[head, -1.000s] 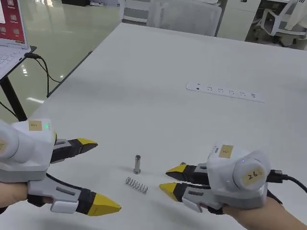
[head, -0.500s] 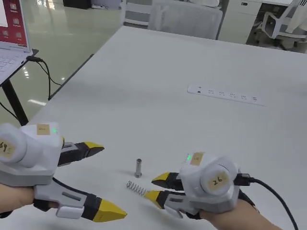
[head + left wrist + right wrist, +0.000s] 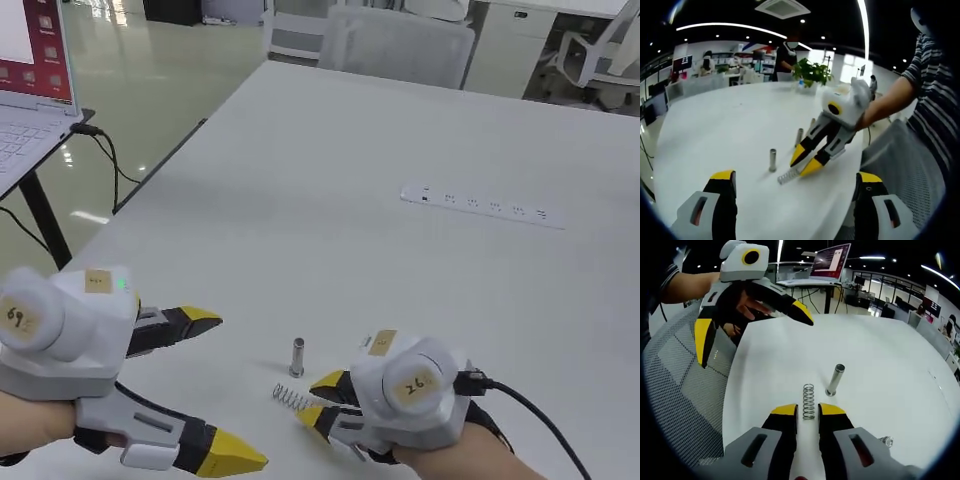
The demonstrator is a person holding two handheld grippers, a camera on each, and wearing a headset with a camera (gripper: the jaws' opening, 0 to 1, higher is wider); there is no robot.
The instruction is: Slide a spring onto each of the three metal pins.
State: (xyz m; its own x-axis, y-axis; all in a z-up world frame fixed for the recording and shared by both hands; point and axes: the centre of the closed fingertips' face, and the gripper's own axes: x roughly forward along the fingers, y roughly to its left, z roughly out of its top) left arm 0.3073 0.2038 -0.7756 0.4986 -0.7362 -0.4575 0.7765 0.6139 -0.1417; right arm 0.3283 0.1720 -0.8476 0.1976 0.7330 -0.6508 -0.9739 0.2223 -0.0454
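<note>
**Closing in on the spring**

My right claw [image 3: 808,412] sits low at the bottom centre of the right gripper view. Its yellow tips are narrowly parted either side of the near end of the spring [image 3: 808,401], which lies flat on the white worktop [image 3: 880,355]. A sliver of gap shows on both sides, so I judge the coil is not yet pinched. Just up and right of the spring in that frame, a metal pin [image 3: 835,379] stands upright and bare, close to the spring but not touching it. My left claw [image 3: 225,390] hangs spread wide and empty at the lower left of the head view.

The step in hand, I'd say, is the pickup of this spring. Next I need to squeeze lightly, lift, tip the coil upright and line its bore over the pin's top.
</note>
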